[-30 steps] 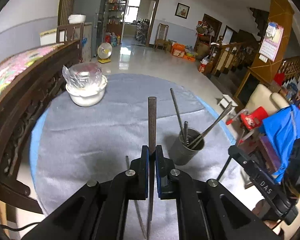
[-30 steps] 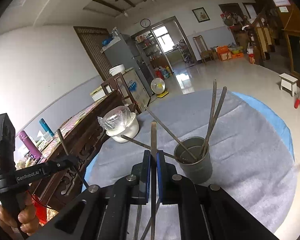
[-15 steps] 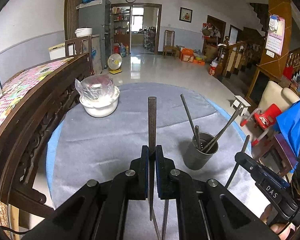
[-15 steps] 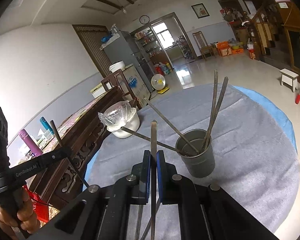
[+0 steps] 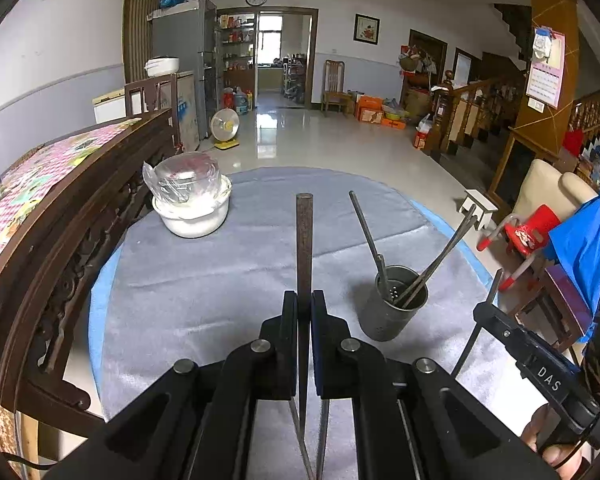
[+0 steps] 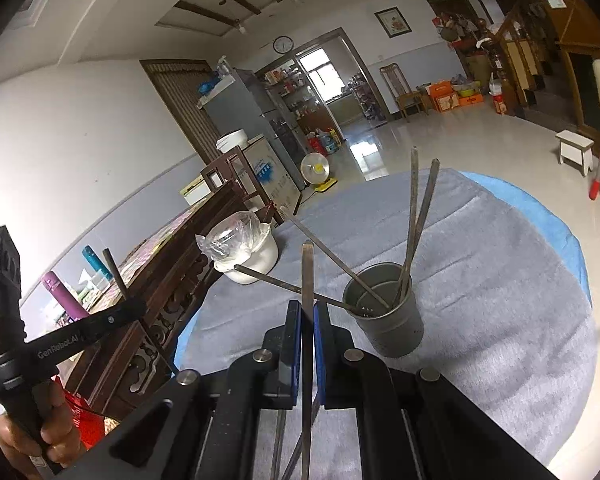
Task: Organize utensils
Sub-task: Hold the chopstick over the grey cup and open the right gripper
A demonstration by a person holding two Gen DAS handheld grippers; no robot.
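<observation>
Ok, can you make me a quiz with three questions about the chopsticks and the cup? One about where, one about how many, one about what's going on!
1. Where is the white bowl from the cup, in the left view?
A. Farther back, to the left
B. Inside it
C. Under the table

2. How many chopsticks stand in the cup, in the right view?
A. One
B. Four
C. Ten

3. What are the left gripper's fingers doing?
A. Spread wide, holding nothing
B. Shut on a chopstick
C. Squeezing the bowl

Answers:
1 A: the bowl sits near the cloth's far left edge, the cup nearer and to the right.
2 B: two lean left and two stand up close together.
3 B: the stick pokes up from between the closed fingers.
</observation>
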